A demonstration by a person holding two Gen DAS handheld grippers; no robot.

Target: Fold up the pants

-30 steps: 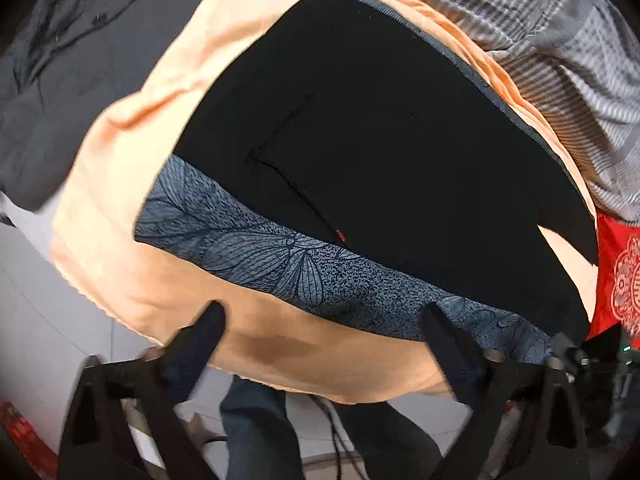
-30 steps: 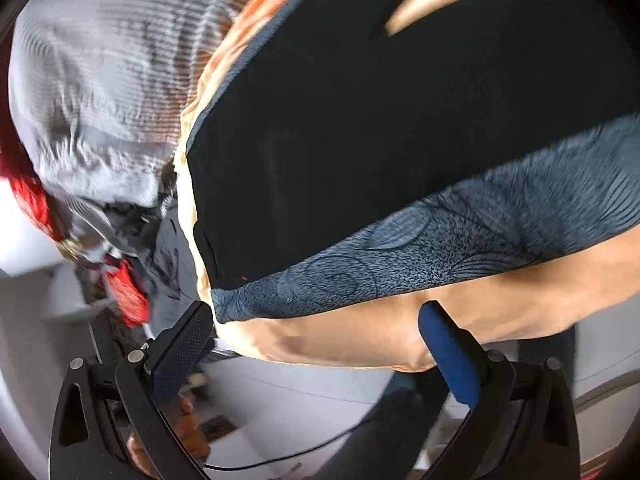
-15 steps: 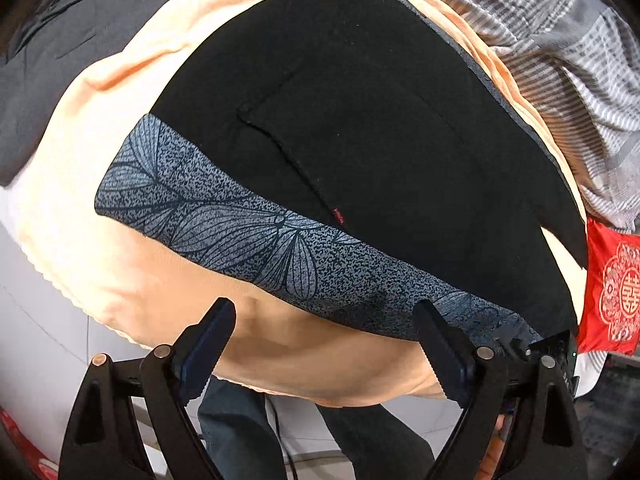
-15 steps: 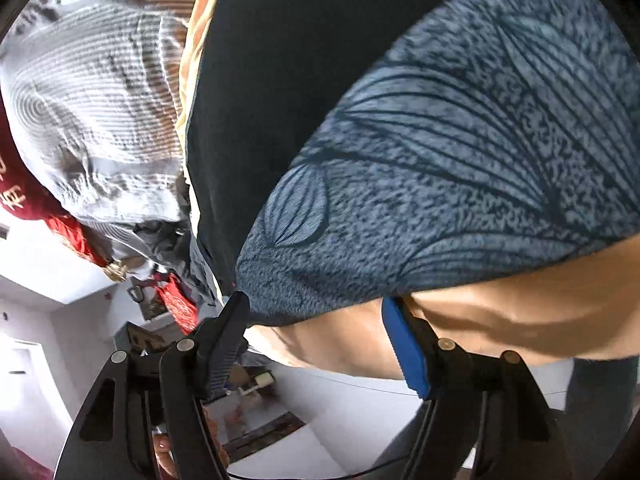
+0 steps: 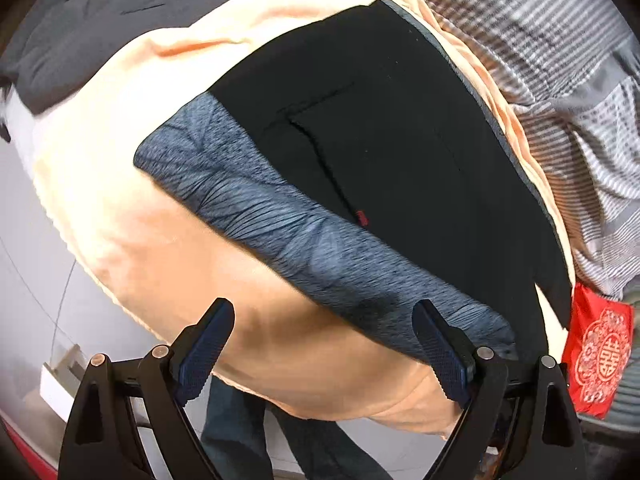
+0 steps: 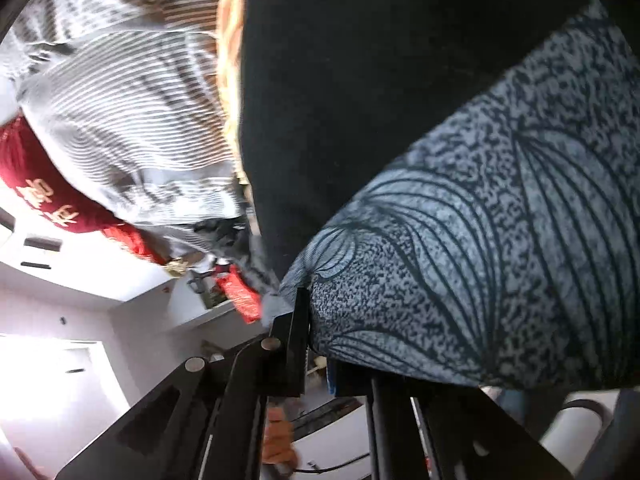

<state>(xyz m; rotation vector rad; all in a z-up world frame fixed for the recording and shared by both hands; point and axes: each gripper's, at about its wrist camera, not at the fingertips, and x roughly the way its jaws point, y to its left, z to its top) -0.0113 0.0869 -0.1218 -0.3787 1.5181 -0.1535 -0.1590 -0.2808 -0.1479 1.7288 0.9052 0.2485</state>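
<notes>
Black fabric with a blue-grey leaf-print waistband: the pants (image 5: 384,152) lie flat on a peach-coloured cloth (image 5: 120,184) spread over the bench, waistband along the near edge. Left wrist view gives the whole layout: a back pocket seam with a small red tag (image 5: 362,217), a grey striped garment (image 5: 560,92) beyond the far edge, a dark grey garment (image 5: 100,28) at upper left, a red embroidered cloth (image 5: 598,356) at right. Right wrist view shows none of that spread, only the waistband corner (image 6: 460,280) up close, plus room walls and a shelf behind.

Left tool (image 5: 324,356) tilts steeply down over the peach cloth's front edge, jaws wide apart, nothing between them. Right tool (image 6: 310,344) points nearly level at the corner, jaws together, clamped on the waistband edge.
</notes>
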